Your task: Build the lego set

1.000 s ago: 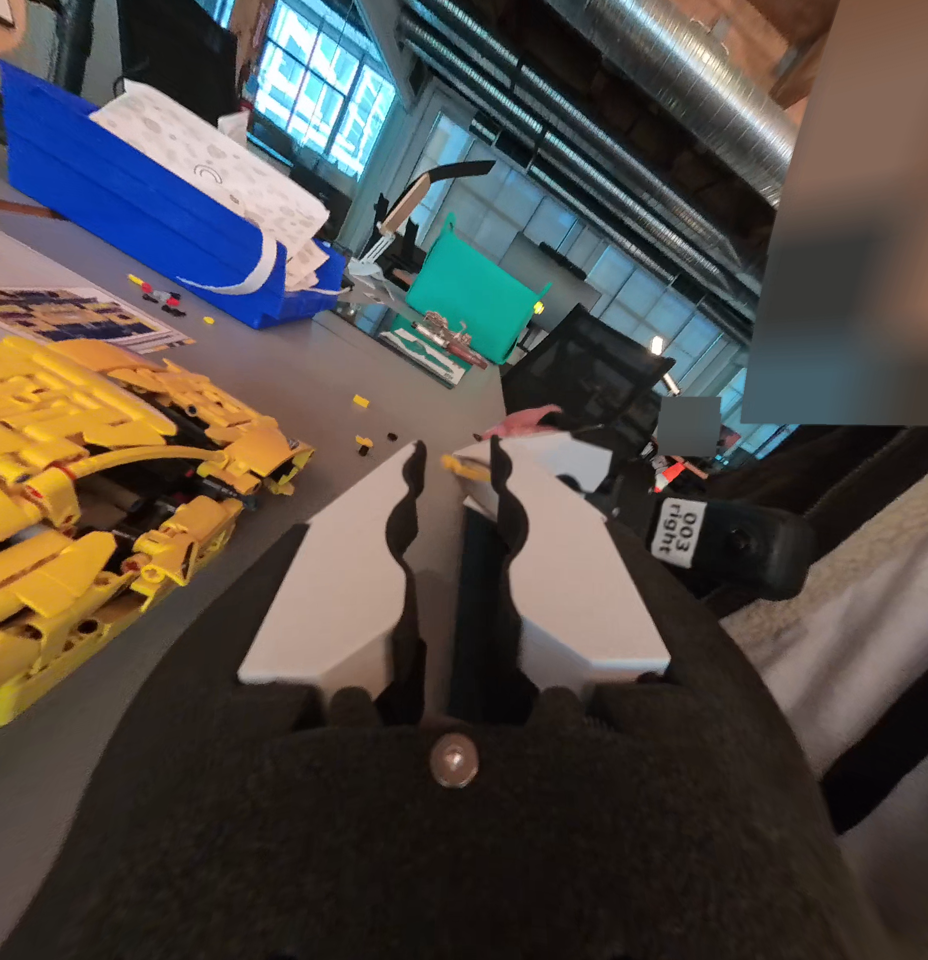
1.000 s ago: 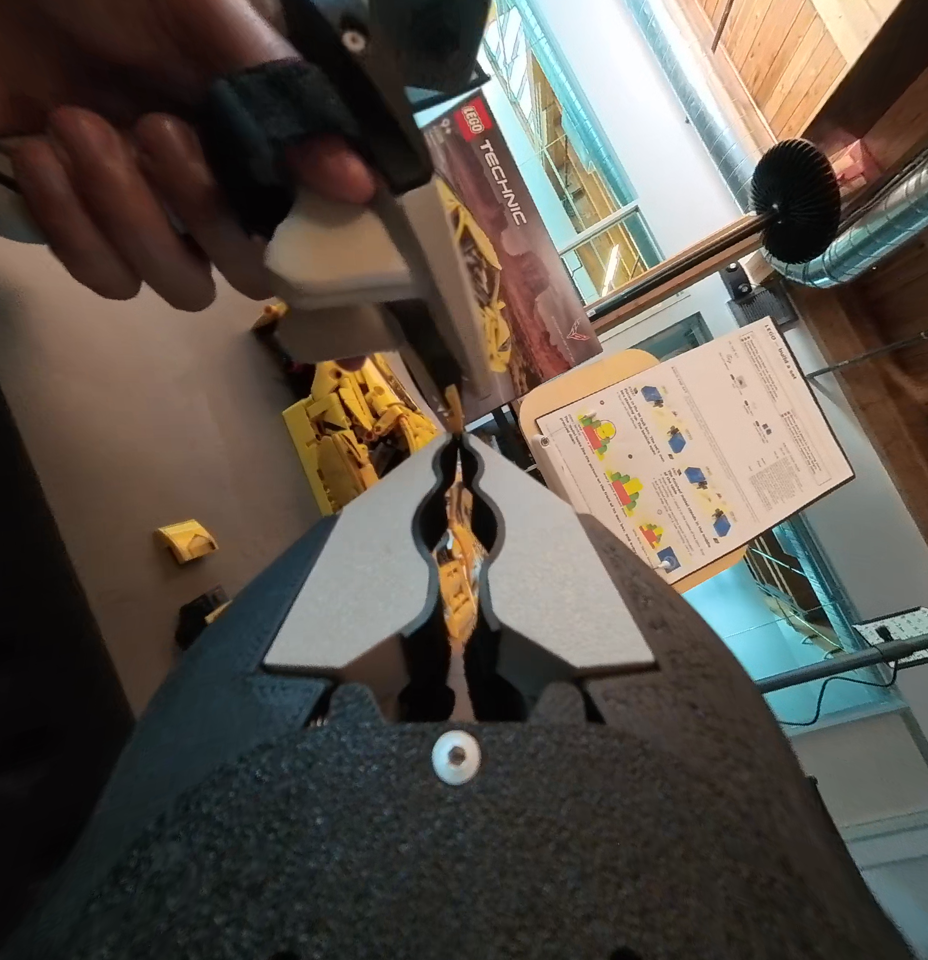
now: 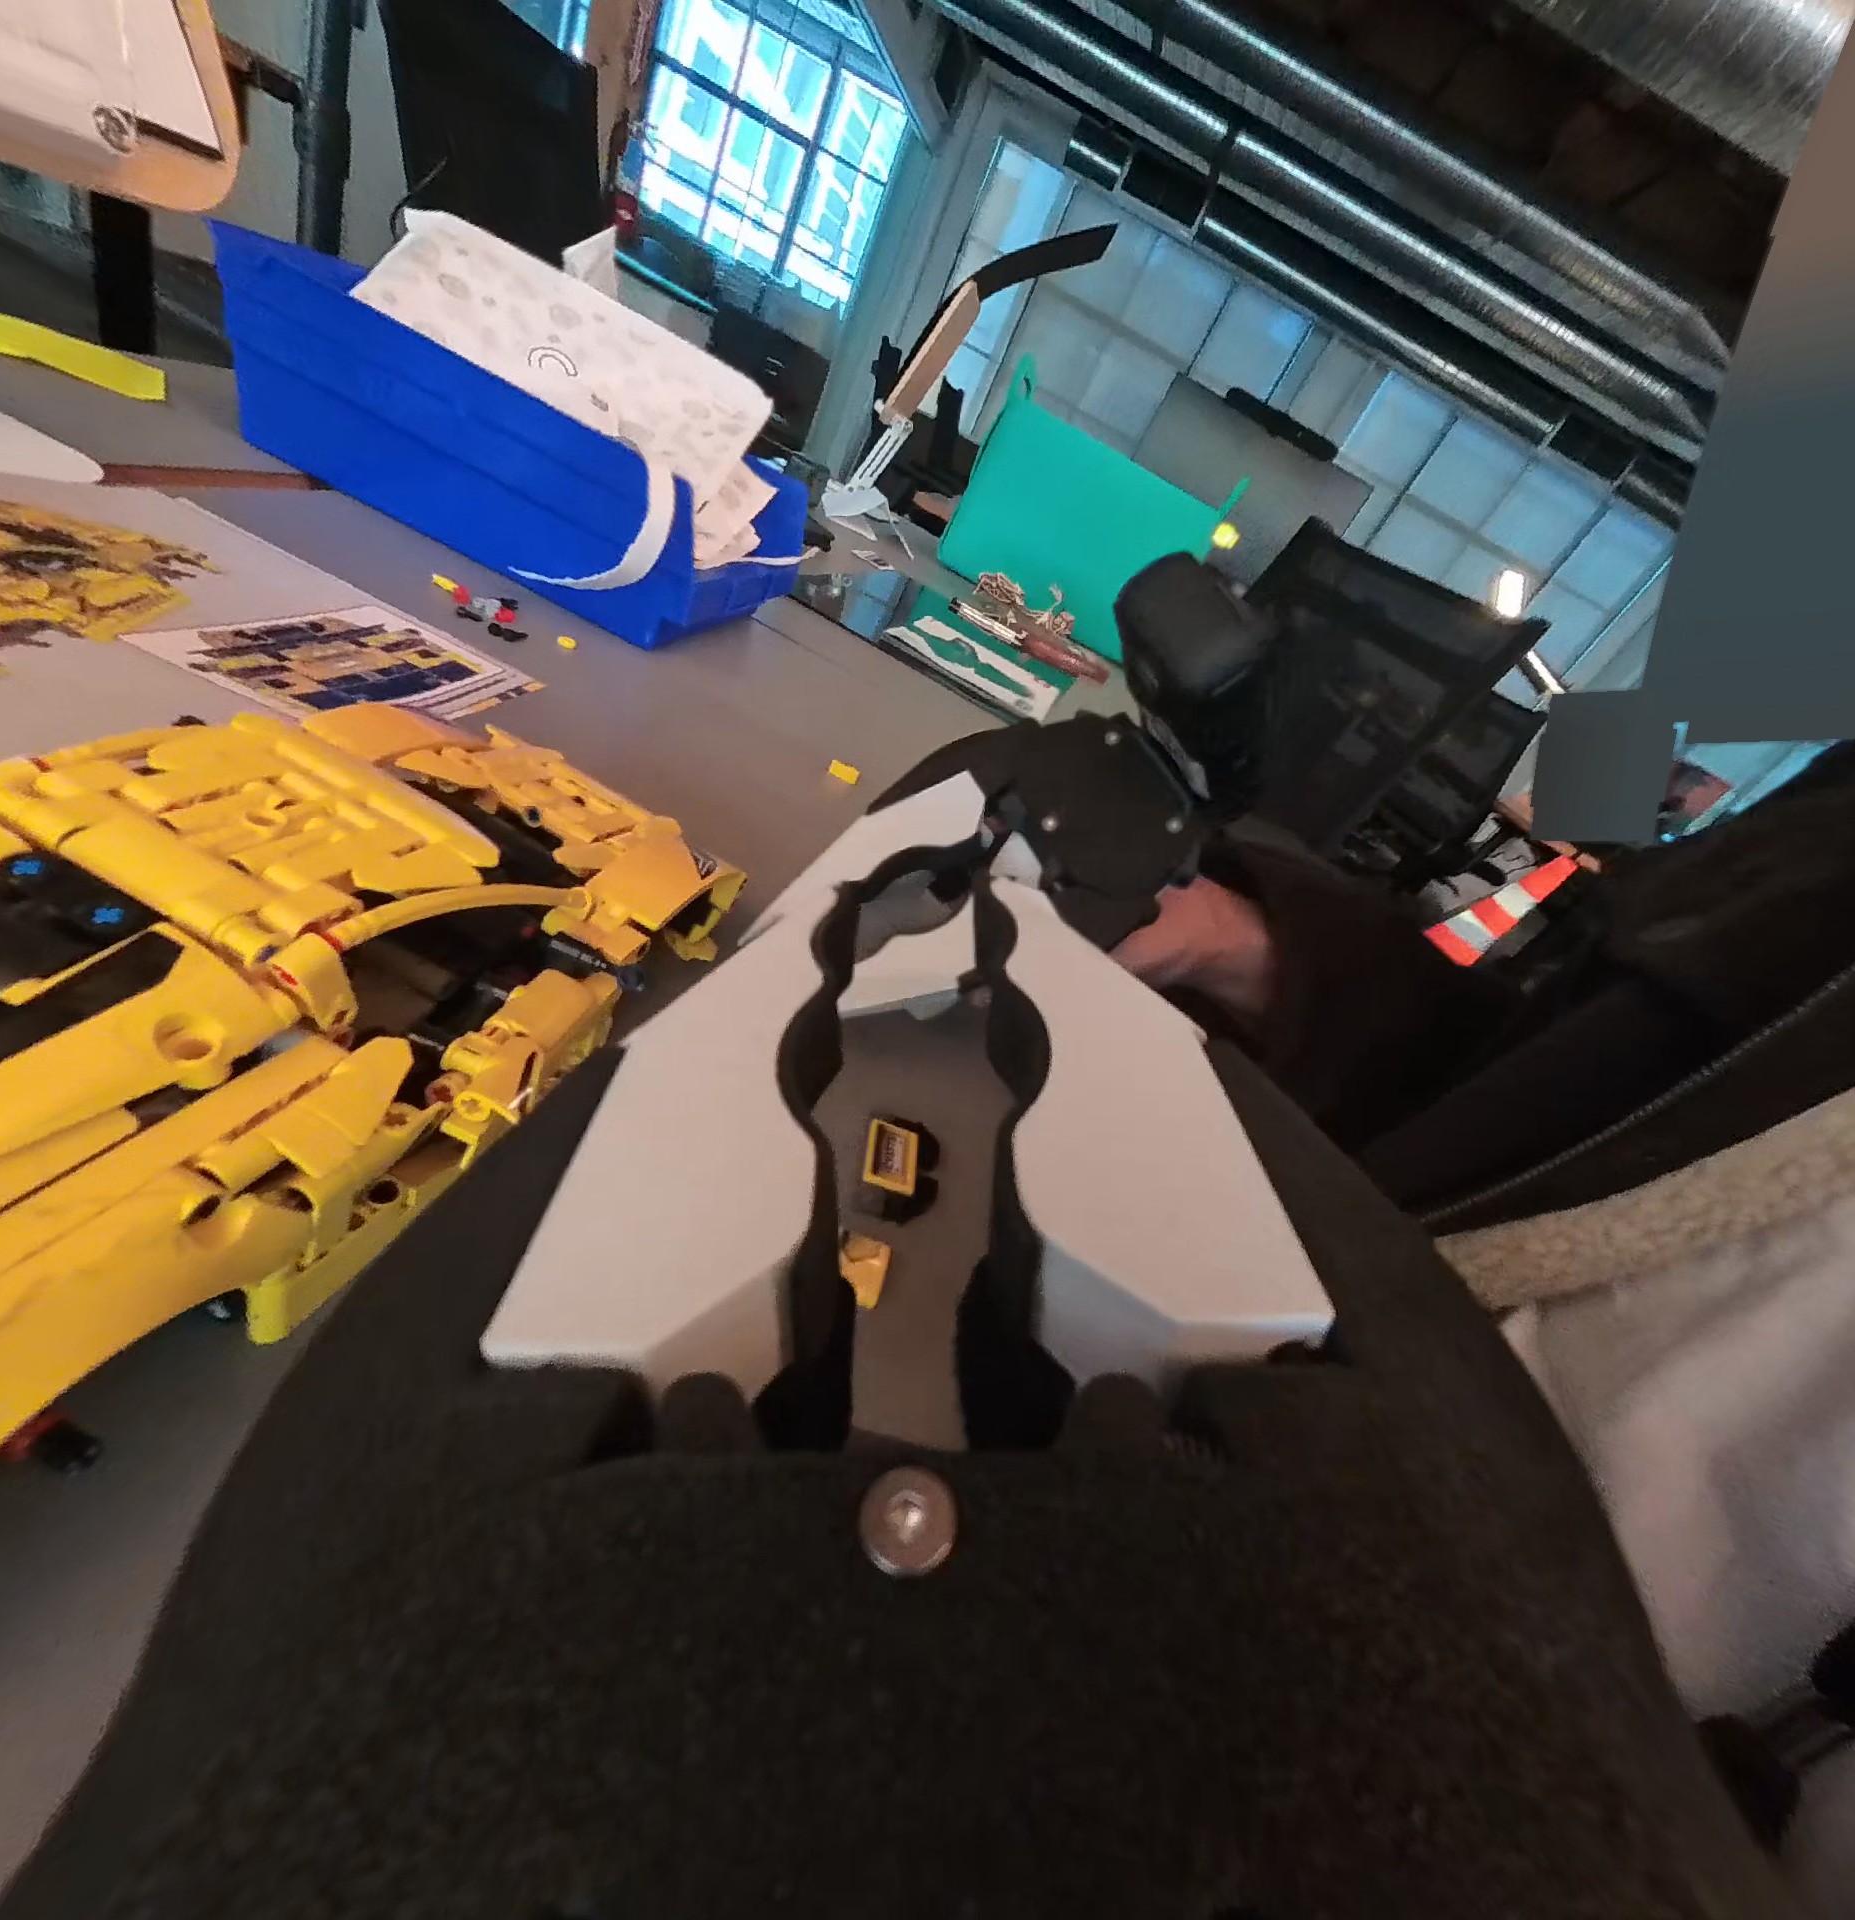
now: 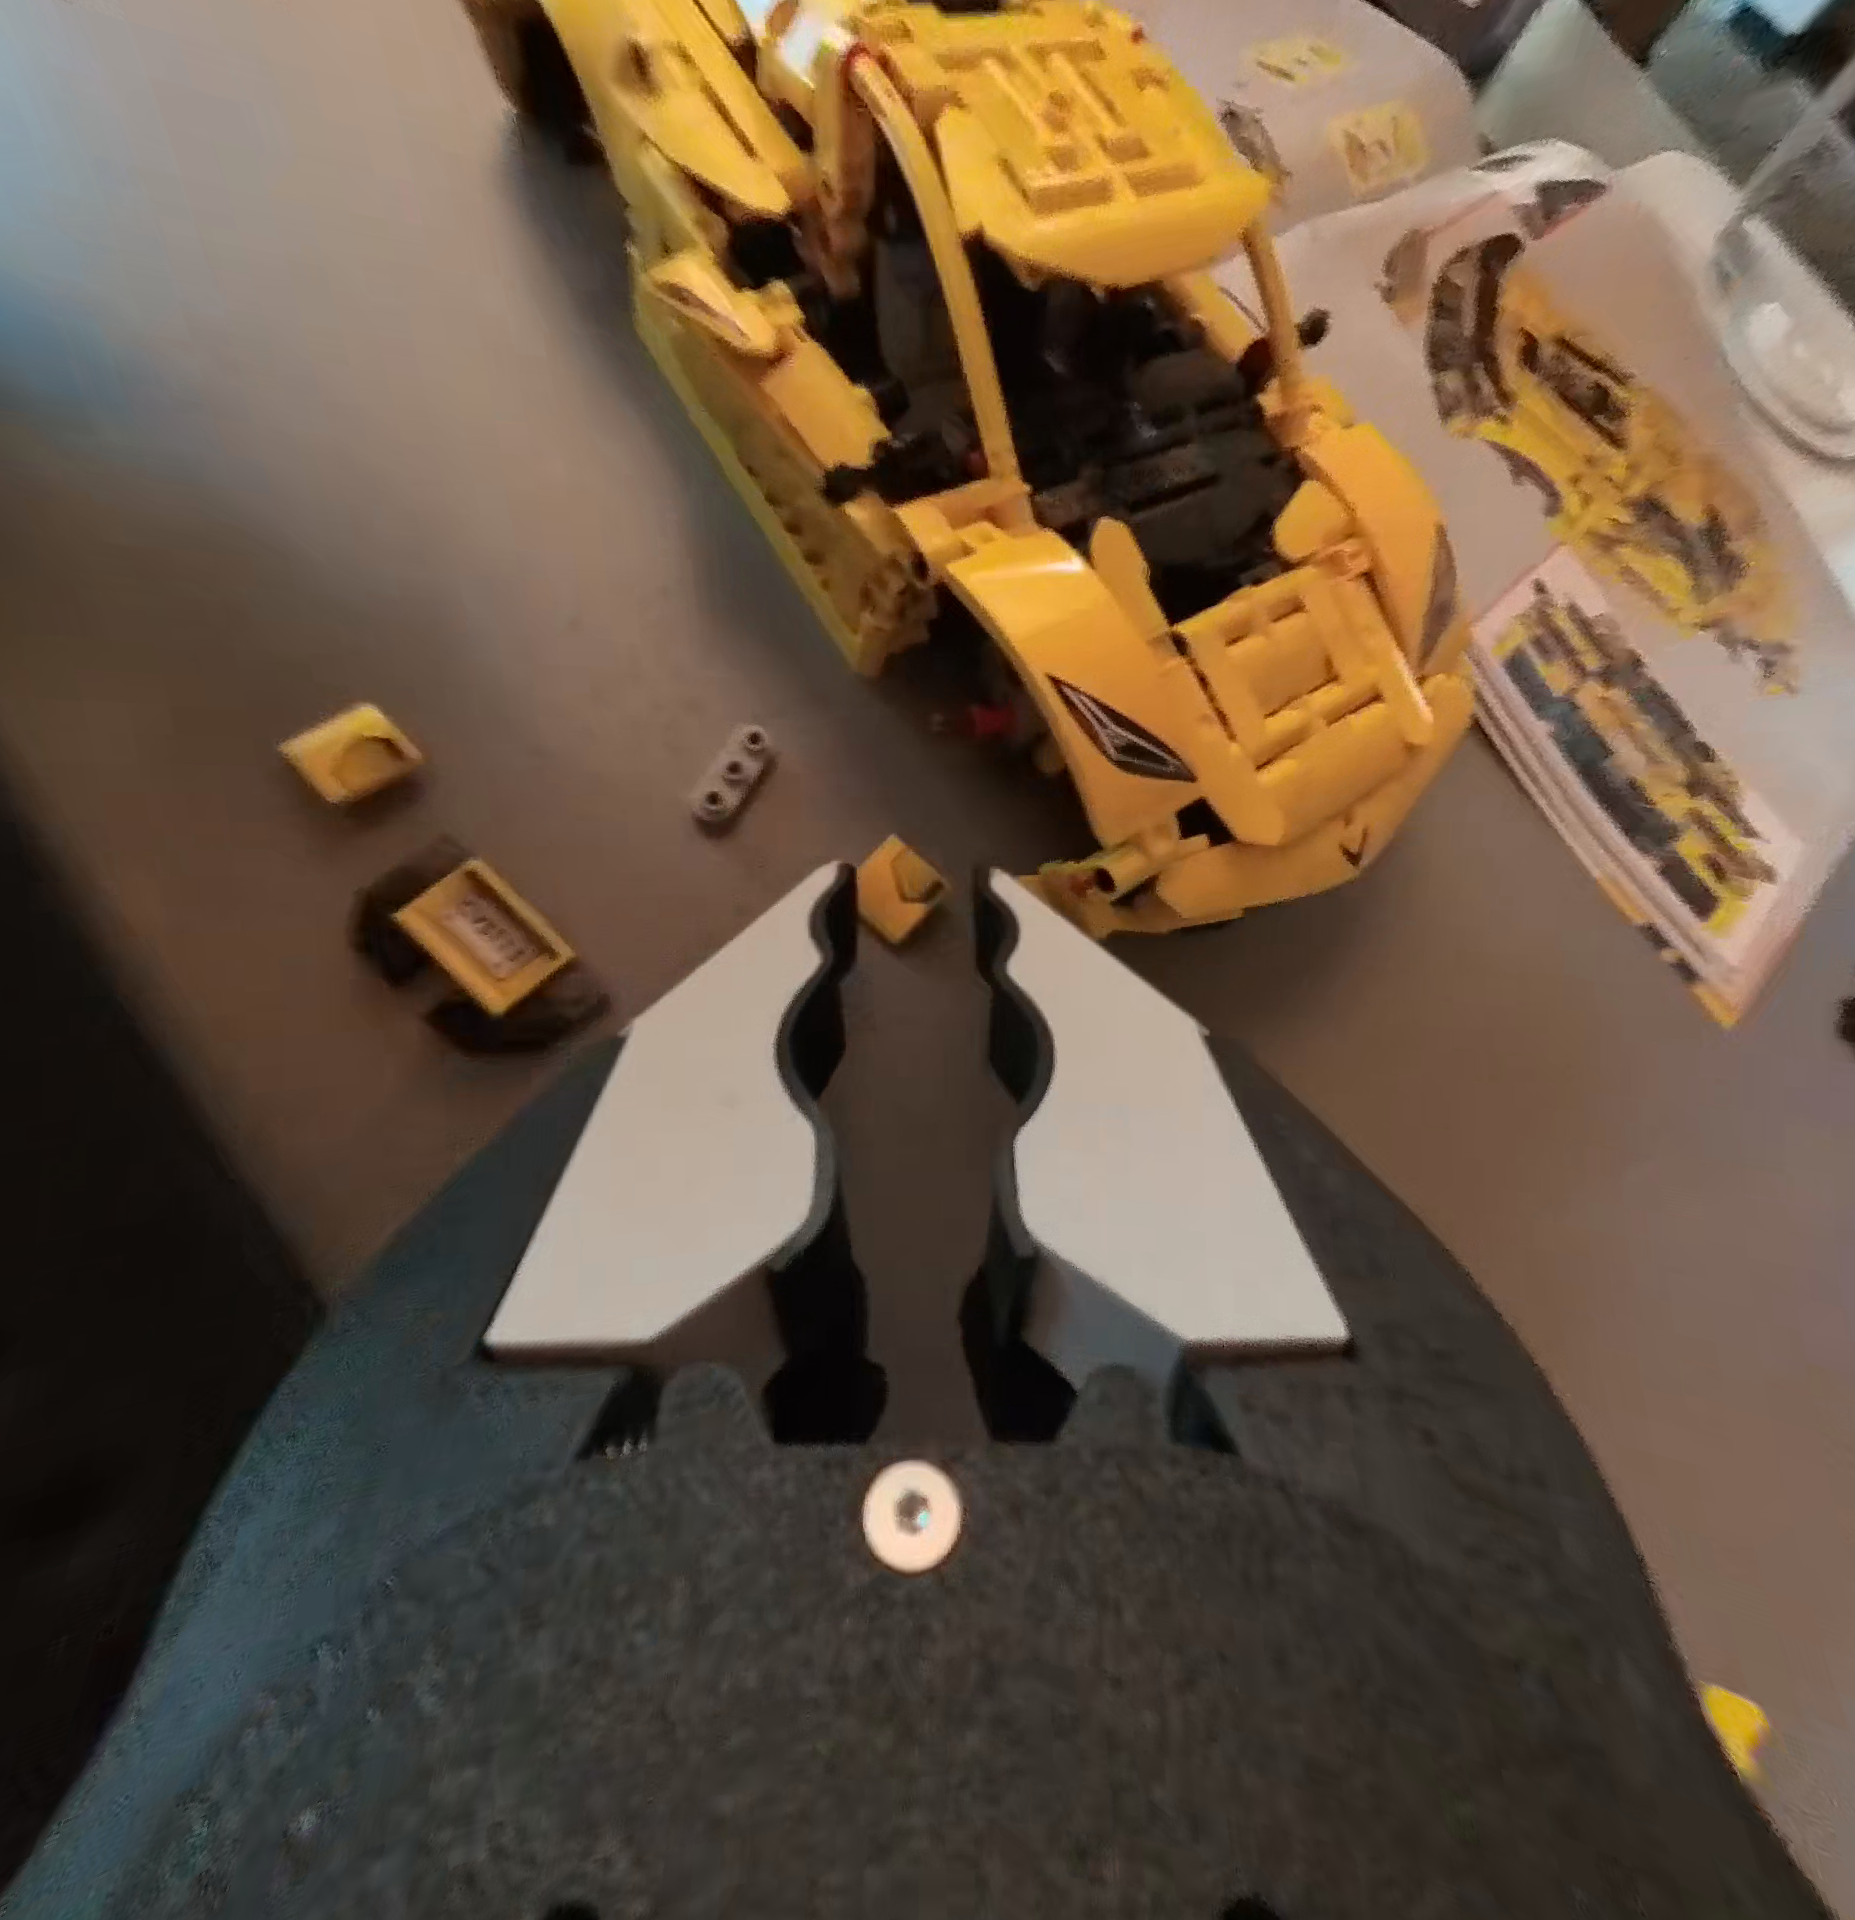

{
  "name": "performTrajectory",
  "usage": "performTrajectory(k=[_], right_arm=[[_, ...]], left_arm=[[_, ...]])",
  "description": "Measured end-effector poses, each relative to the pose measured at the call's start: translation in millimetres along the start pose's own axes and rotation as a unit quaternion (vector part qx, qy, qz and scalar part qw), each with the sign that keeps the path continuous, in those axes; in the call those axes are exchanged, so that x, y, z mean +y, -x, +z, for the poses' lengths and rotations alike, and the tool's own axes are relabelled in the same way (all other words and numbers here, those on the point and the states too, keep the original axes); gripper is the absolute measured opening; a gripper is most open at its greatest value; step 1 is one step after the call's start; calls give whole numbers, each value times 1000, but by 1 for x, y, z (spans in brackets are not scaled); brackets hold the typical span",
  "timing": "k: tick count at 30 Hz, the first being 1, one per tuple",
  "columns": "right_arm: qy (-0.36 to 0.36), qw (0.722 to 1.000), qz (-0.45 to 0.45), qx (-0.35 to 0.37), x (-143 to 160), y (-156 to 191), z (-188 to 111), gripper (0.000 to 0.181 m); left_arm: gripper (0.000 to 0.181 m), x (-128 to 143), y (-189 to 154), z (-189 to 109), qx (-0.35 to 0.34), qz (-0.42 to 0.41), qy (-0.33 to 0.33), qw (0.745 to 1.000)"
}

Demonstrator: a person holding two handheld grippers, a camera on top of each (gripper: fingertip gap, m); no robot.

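Grey tabletop (image 4: 279, 436) fills the near ground of both views, with tall windows and ceiling ducts behind it in the left wrist view. Biggest thing on it is the half-built yellow car (image 4: 1058, 436), its nose toward the right gripper (image 4: 915, 904) and its long axis running away up the frame; in the left wrist view the car (image 3: 279, 956) lies off to the left. An open instruction booklet (image 4: 1629, 748) sits just right of the car, and a blue bin (image 3: 466, 457) of paper stands well beyond.

Both tongs hold nothing. The right gripper's jaws stand partly open, and a small yellow sloped piece (image 4: 902, 888) lies on the table straight ahead, seen in the gap at their tips, just short of the car's front corner. That looks the likely next pick, with the right hand nearest; the blur hides how the piece is turned. The car's front edge crowds the right jaw's side, so a wide closing could nudge it.

To the left, apart from each other, lie a small grey bar with holes (image 4: 734, 777), a yellow curved piece (image 4: 349, 750) and a yellow-and-black block (image 4: 481, 935). The left gripper (image 3: 907, 899) is open wider, with that block (image 3: 892, 1151) visible on the table through its gap.
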State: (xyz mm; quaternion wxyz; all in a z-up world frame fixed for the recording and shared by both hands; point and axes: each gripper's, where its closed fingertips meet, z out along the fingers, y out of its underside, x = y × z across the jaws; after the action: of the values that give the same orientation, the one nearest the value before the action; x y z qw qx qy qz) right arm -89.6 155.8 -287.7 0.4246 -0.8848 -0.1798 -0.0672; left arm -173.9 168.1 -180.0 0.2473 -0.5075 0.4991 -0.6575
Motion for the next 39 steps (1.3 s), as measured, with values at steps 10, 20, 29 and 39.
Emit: performTrajectory(k=[10,20,29,39], right_arm=[[20,997,64,-38,6,8,10,21],[-105,989,-85,-58,-50,42,-20,20],[-130,967,-203,-80,-88,68,-42,19],[-293,916,179,-209,-117,58,-71,25]], left_arm=[[22,5,12,-1,-29,-4,14,999],[28,46,26,13,-26,-95,114,989],[3,36,-9,8,122,-201,99,967],[2,-13,-28,-14,226,-235,-28,945]])
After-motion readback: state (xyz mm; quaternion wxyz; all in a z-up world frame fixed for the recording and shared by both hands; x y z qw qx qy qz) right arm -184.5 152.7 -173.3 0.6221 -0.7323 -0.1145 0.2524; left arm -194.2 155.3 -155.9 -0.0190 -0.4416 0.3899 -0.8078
